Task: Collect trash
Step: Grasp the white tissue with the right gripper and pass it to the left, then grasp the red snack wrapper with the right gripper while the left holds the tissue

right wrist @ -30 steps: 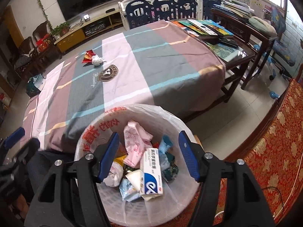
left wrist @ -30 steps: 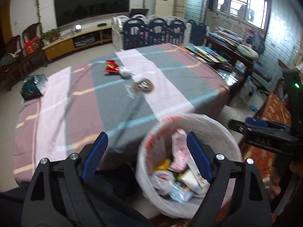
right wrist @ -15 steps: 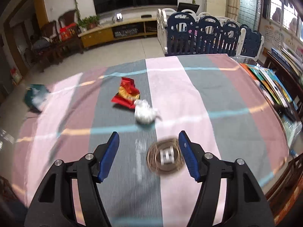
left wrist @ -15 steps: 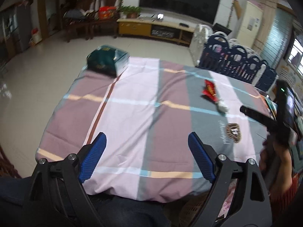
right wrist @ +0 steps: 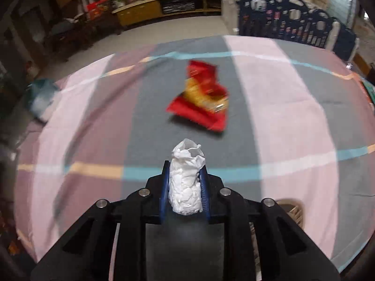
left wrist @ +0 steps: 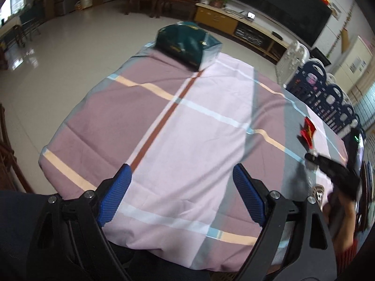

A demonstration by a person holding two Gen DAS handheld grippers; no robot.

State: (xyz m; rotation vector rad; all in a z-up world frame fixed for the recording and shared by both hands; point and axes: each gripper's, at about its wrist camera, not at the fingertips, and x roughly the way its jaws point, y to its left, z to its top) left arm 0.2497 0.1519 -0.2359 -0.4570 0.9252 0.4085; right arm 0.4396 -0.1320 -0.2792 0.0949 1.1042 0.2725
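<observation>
In the right wrist view a crumpled white tissue (right wrist: 186,178) sits squeezed between the blue pads of my right gripper (right wrist: 184,171), whose jaws are closing on it. Just beyond it a red and yellow snack wrapper (right wrist: 201,98) lies on the striped tablecloth (right wrist: 293,117). The left wrist view shows my left gripper (left wrist: 181,178) open wide over the near part of the cloth, nothing between its fingers. At that view's right edge appear the same red wrapper (left wrist: 308,132) and my right gripper (left wrist: 313,159), held by a hand.
A dark green box (left wrist: 187,41) sits at the far end of the table, blurred as green box (right wrist: 41,98) in the right wrist view. A round emblem (right wrist: 290,208) marks the cloth near my right gripper. A navy playpen fence (right wrist: 293,23) stands behind the table.
Both grippers swung away from the trash bin to over the table. My right gripper moved in on the white tissue and closed on it. The left one stayed open.
</observation>
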